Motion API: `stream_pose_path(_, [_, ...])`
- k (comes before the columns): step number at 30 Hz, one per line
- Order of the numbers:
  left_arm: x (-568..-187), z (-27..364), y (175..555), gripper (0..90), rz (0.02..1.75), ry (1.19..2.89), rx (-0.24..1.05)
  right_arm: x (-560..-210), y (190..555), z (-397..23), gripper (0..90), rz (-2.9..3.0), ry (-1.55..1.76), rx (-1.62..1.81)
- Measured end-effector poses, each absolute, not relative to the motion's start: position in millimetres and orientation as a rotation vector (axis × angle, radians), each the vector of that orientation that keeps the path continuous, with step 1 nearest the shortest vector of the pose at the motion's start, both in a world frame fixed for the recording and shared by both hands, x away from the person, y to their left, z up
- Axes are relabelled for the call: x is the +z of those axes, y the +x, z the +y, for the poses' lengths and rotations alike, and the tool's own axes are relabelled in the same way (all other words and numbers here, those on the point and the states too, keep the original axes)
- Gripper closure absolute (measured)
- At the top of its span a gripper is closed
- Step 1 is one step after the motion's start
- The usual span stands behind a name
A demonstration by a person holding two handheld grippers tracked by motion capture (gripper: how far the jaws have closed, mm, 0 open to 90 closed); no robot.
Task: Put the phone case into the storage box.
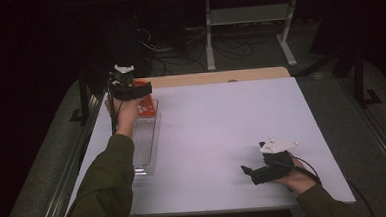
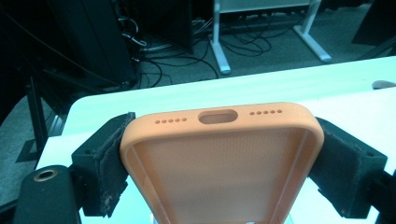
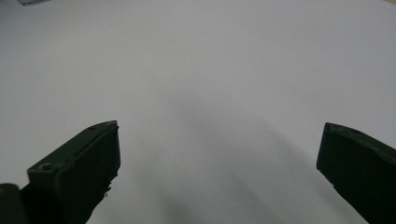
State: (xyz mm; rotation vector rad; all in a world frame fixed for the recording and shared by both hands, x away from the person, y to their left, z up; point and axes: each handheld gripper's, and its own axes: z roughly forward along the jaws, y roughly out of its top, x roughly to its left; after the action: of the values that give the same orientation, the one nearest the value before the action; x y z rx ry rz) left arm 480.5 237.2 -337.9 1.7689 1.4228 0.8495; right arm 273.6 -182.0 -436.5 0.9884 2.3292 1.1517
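The white table [image 1: 222, 137] carried a long clear tray [image 1: 145, 151] lying along its left edge, and the work in hand was at that tray's far end, near the table's far left corner. There the left gripper [image 1: 125, 89] held an orange phone case [image 2: 219, 154] across its width, one black pad pressed on each long side, jaws spread wide around it; the case's open back faced up and its port end pointed away from the hand. The grip looked risky: soft silicone walls could bow inward under the squeeze and let the case pop free, or tilt it so one corner caught the tray's rim on the way down. A hurried release above the tray might also send it bouncing over the table's left edge. The right gripper [image 1: 264, 172] rested near the table's near right corner, jaws wide apart and empty, too far off to steady anything.
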Motion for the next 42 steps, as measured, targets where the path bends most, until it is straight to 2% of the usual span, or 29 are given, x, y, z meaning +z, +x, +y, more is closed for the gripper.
stream_pose_path(16, [-352.4,230.4,489.5,14.8,1.468,1.824,0.866,-436.4,272.7,-181.6,0.0,2.328,1.005,1.165])
stream_pose_path(31, [-357.4,229.8,496.0,13.8,1.485,1.79,0.875,-436.8,273.1,-182.2,0.0,2.332,0.995,1.156])
stream_pose_path(42, [-358.0,231.0,498.4,3.1,1.476,1.787,0.876,-436.5,272.8,-182.1,0.0,2.334,0.996,1.16])
